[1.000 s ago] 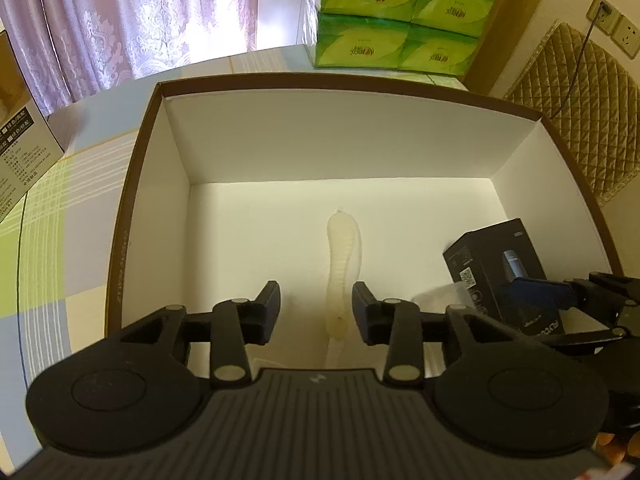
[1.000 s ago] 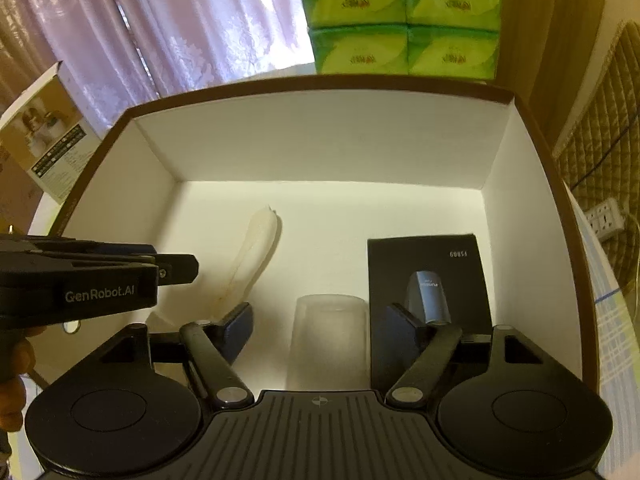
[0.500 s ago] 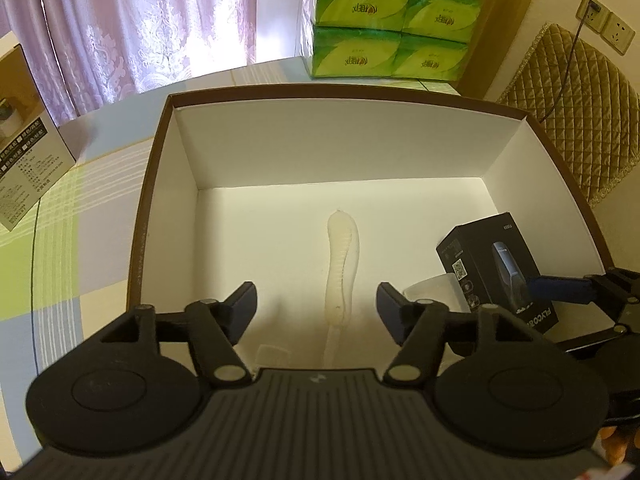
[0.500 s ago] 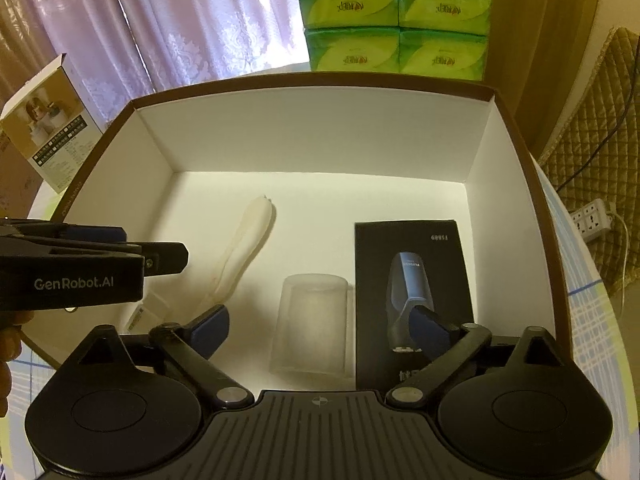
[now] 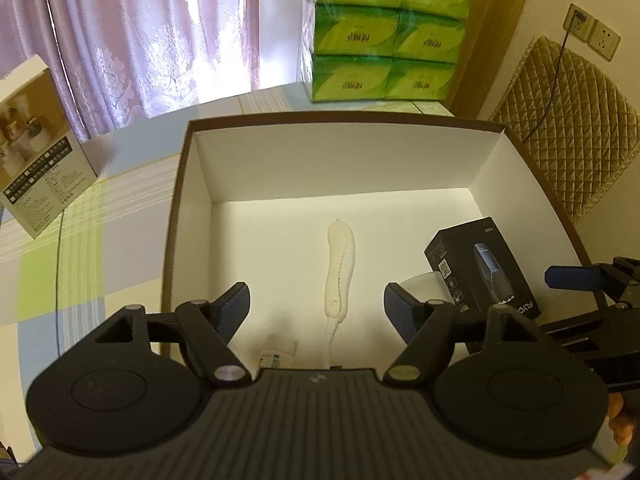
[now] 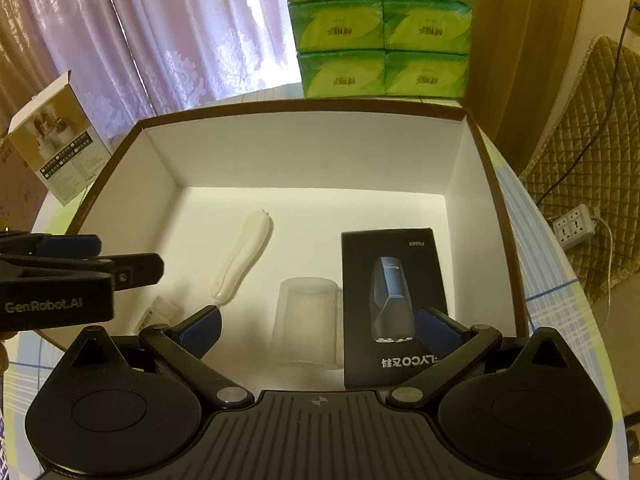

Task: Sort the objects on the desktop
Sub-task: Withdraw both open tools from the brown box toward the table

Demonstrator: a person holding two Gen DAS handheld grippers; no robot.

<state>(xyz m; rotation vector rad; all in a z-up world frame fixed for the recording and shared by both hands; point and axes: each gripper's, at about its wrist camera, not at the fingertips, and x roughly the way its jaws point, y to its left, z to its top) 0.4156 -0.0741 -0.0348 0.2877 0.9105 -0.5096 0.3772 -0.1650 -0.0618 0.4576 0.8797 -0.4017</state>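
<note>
Inside the box: I see a white comb (image 5: pixel 340 264), a clear cup (image 6: pixel 306 320) on its side and a black product carton (image 6: pixel 394 304), all on the floor of the brown-rimmed box (image 6: pixel 304 108).
Left gripper (image 5: pixel 317 308): fingers spread wide, holding nothing, over the comb.
Right gripper (image 6: pixel 320 330): wide open, empty, above cup and carton.
Beyond: green tissue packs (image 5: pixel 384 36), curtain (image 5: pixel 132 36).

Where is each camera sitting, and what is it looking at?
Left wrist: sits on the left tool, looking forward and down into the box; the right tool pokes in.
Right wrist: sits on the right tool, facing the box; the left tool pokes in.
Both show the comb, cup and black carton.
</note>
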